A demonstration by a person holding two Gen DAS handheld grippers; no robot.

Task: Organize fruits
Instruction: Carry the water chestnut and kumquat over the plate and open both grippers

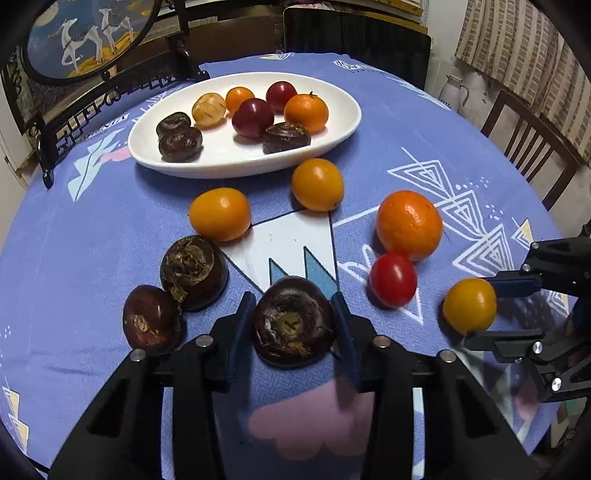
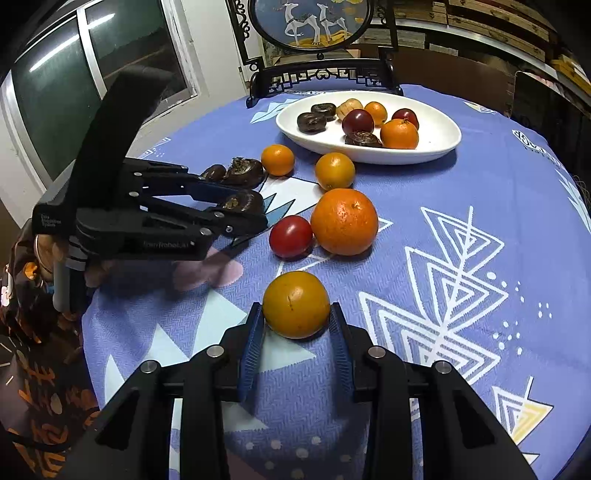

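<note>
The left gripper (image 1: 294,317) is clenched on a dark chestnut (image 1: 293,321), its blue pads against both flanks, the chestnut resting on the blue cloth (image 1: 406,122). The right gripper (image 2: 295,325) grasps a yellow-orange fruit (image 2: 296,304) the same way, also on the cloth.

The left wrist view alone shows two more chestnuts (image 1: 194,271) touching each other just left of the held one, a wooden chair (image 1: 532,147) and a white jug (image 1: 456,88) beyond the table's right edge. The right wrist view alone shows a window (image 2: 74,74), shelves (image 2: 480,26) at the back, and a hand (image 2: 55,254) under the left gripper, with a patterned sleeve below it.

Both views show the white plate (image 1: 343,122) at the far side holding three chestnuts, two plums, two small oranges and a pale fruit (its kind is hard to make out). Loose on the cloth between plate and grippers lie two yellow-orange fruits, a big orange (image 1: 409,224) and a tomato (image 1: 393,279) touching it.

The left gripper's body carries small pale lettering, too blurred to read surely. Writing on the cloth near the plate is cut off and unreadable. A round deer screen (image 2: 310,20) stands behind the plate, its top cropped.
</note>
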